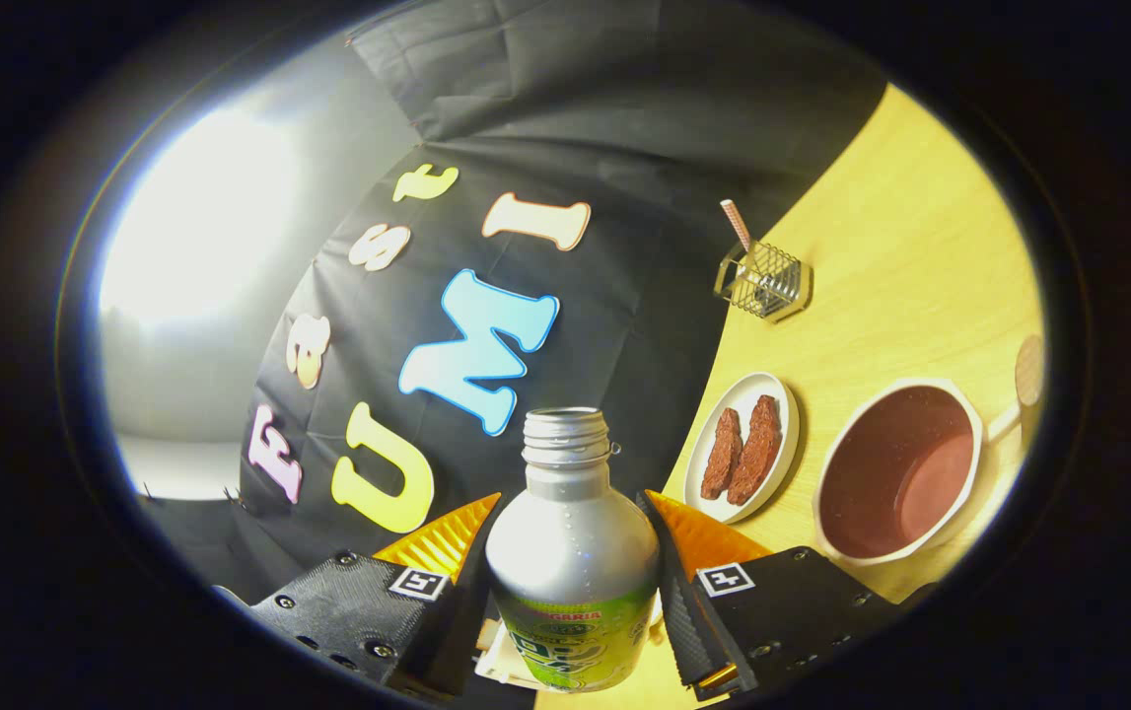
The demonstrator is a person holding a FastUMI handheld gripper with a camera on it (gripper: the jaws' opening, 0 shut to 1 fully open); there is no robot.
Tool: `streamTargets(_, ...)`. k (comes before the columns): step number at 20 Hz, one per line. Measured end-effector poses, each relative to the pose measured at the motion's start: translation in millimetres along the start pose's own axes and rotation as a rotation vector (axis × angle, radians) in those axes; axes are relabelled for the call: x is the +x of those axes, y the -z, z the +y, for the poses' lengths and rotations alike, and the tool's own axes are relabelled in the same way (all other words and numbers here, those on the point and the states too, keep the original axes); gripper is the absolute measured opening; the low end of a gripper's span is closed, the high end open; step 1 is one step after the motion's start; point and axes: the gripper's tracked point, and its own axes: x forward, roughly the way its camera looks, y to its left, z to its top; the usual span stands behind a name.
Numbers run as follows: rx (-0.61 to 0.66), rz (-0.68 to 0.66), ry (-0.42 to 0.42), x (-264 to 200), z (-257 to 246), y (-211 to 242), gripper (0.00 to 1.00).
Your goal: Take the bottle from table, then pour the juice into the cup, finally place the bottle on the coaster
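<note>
The gripper [573,552] sits at the bottom centre of the frame, its two fingers closed part way and pressing on either side of a bottle [572,562]. The bottle stands between them, silver on its shoulder and neck, with a green label lower down and an open threaded mouth with no cap. The whole scene is tilted, so the table [920,256] runs up the right side of the frame.

At lower right, just beyond the right finger, is a white cup [898,471] with a dark reddish inside; whether liquid is in it is hard to tell. Left of the cup, close to the bottle's neck, lies a small white plate [787,414] carrying two brown pieces of food [744,449]. Higher up, in the upper right, stands a small wire holder [764,281] with a striped straw [736,224] sticking out. Something pale lies under the bottle's base, too hidden to identify
</note>
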Motion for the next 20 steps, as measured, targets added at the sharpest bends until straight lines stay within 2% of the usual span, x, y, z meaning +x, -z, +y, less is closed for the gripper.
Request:
streamTargets(8,-0.314,0.007,0.007,11.5,35.1,-2.2,0.76)
streamTargets(12,-0.510,0.001,0.027,18.0,48.0,-2.3,0.77)
streamTargets(18,-0.897,-0.016,0.028,25.8,93.0,4.2,0.77)
streamTargets(20,-1.035,0.001,0.054,27.9,95.8,11.0,0.77)
